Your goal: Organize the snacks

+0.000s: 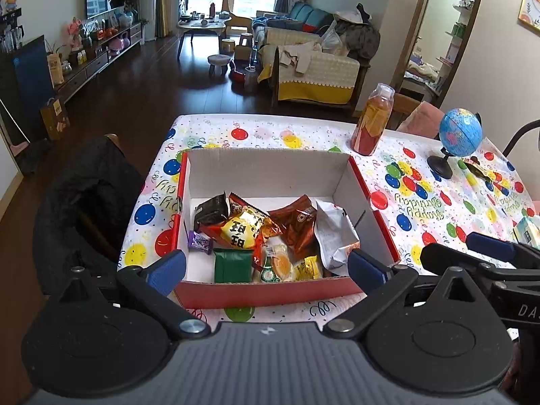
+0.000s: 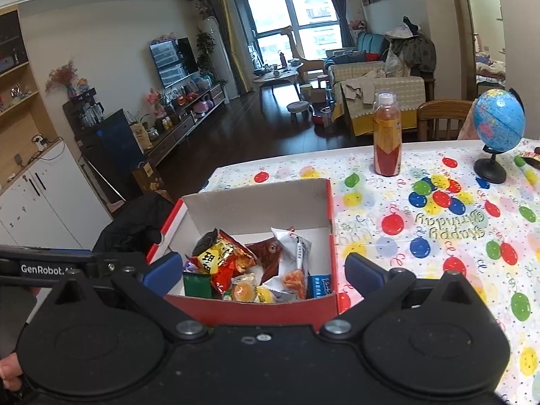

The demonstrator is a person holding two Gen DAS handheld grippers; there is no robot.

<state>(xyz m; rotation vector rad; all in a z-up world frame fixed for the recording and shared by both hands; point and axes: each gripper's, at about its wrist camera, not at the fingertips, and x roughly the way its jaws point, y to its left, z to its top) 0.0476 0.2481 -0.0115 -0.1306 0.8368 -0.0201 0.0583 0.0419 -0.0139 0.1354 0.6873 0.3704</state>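
Both the left gripper (image 1: 266, 266) and the right gripper (image 2: 263, 270) stand wide and hold nothing, poised over the near edge of a red cardboard box (image 1: 263, 293) on the table (image 1: 422, 199). The snack packets (image 1: 243, 227) lie heaped inside the box. Beyond stand a juice bottle (image 1: 373, 119) and a small globe (image 1: 459, 133).

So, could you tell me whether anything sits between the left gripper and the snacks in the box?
Only the box's red front wall lies between the left gripper and the snack packets. The box is open-topped with nothing over it, so reaching in from above looks unobstructed.
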